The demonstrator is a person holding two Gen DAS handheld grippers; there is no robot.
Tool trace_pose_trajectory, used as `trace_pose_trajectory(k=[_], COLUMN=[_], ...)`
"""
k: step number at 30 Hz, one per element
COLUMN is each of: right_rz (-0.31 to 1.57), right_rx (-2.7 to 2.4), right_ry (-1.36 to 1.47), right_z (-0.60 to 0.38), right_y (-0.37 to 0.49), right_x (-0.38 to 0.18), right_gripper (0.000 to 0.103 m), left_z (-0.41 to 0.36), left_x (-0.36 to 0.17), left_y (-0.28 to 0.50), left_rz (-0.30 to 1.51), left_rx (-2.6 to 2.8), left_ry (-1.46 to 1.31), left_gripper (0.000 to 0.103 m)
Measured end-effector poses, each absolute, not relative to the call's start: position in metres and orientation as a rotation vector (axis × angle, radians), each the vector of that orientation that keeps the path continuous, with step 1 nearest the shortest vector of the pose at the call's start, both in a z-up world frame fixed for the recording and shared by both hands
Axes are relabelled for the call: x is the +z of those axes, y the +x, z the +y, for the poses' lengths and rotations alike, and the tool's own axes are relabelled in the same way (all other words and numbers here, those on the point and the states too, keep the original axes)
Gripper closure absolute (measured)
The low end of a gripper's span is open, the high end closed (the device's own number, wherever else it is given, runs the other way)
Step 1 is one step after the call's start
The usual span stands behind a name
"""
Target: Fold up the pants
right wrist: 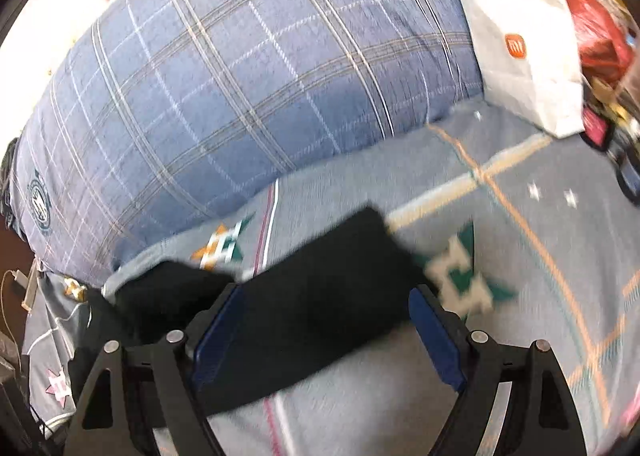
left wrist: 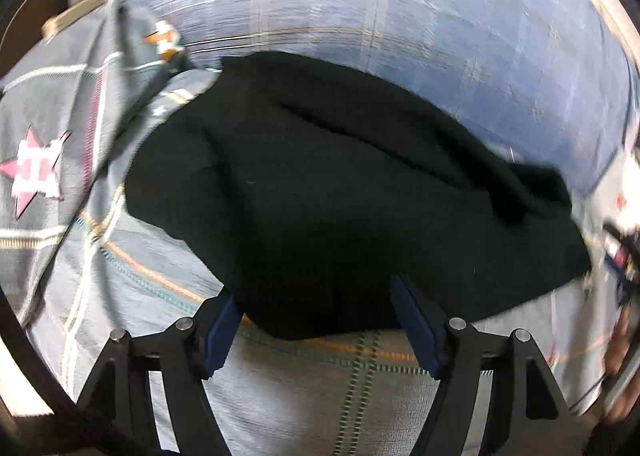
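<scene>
The black pants [left wrist: 340,192] lie bunched on a grey star-patterned bedsheet [left wrist: 320,384]. In the left wrist view they fill the middle, and my left gripper [left wrist: 316,296] is open with its blue-padded fingers [left wrist: 224,328] spread at the pants' near edge. In the right wrist view a narrower part of the pants [right wrist: 320,304] runs from lower left to the middle. My right gripper [right wrist: 326,296] is open, its fingers [right wrist: 436,336] on either side of the cloth. Both views are motion-blurred.
A blue plaid quilt [right wrist: 240,76] is heaped behind the pants. A white paper bag [right wrist: 524,52] and red and mixed clutter [right wrist: 600,28] sit at the far right. A cable and plug [right wrist: 20,284] hang at the bed's left edge.
</scene>
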State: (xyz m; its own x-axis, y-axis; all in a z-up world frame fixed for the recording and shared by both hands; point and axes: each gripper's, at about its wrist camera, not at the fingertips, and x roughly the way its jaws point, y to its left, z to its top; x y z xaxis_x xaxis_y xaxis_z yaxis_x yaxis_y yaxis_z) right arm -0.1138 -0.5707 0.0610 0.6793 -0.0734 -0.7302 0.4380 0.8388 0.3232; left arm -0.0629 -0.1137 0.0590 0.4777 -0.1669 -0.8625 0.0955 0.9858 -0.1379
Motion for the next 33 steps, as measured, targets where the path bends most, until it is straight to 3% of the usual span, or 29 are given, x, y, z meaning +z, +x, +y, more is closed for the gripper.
trace_pose_trajectory(k=[7,10,12,14,15,16,17,19,21,22,31,33], right_rz=[0.946,0.957,0.977,0.980,0.981,0.979,0.978,0.961,0.925,0.906,0.725,0.754], right_rx=[-0.384,-0.335,-0.342,-0.357,-0.342,-0.330,-0.321,-0.334,-0.333,-0.336,-0.280,-0.287], right_ry=[0.395,0.471,0.468,0.417,0.424,0.428,0.423,0.406,0.407,0.407,0.539,0.573], right_z=[-0.603,-0.613,-0.611,-0.603,-0.599,-0.597,-0.593,-0.589,-0.585,-0.584,-0.569,-0.573], right_y=[-0.102,-0.099,-0.098,-0.094,-0.094,-0.093,-0.093,-0.093,-0.102,-0.108,-0.202,-0.210], right_x=[0.026,0.021,0.015,0.017,0.017,0.017,0.018,0.020,0.027,0.031,0.060,0.052], right_gripper=[0.018,0.039,0.046,0.071,0.076,0.089,0.090,0.090,0.090,0.090,0.091,0.091], left_z=[-0.106,-0.096,-0.089,-0.092,-0.093,-0.095,-0.096,-0.098,-0.093,-0.088,-0.032,-0.034], left_x=[0.059,0.053,0.047,0.043,0.045,0.047,0.050,0.057,0.065,0.067,0.082,0.079], left_y=[-0.068,-0.061,-0.057,-0.062,-0.064,-0.066,-0.068,-0.072,-0.081,-0.083,-0.120,-0.125], left_rz=[1.041,1.072,1.104,1.112,1.106,1.097,1.084,1.055,1.017,1.004,0.921,0.944], left_rx=[-0.154,-0.109,-0.107,-0.110,-0.113,-0.113,-0.114,-0.109,-0.070,-0.047,0.004,0.050], left_ry=[-0.182,-0.223,-0.280,-0.327,-0.330,-0.325,-0.318,-0.314,-0.303,-0.306,-0.483,-0.446], left_gripper=[0.029,0.029,0.029,0.029,0.029,0.029,0.031,0.048,0.088,0.096,0.096,0.087])
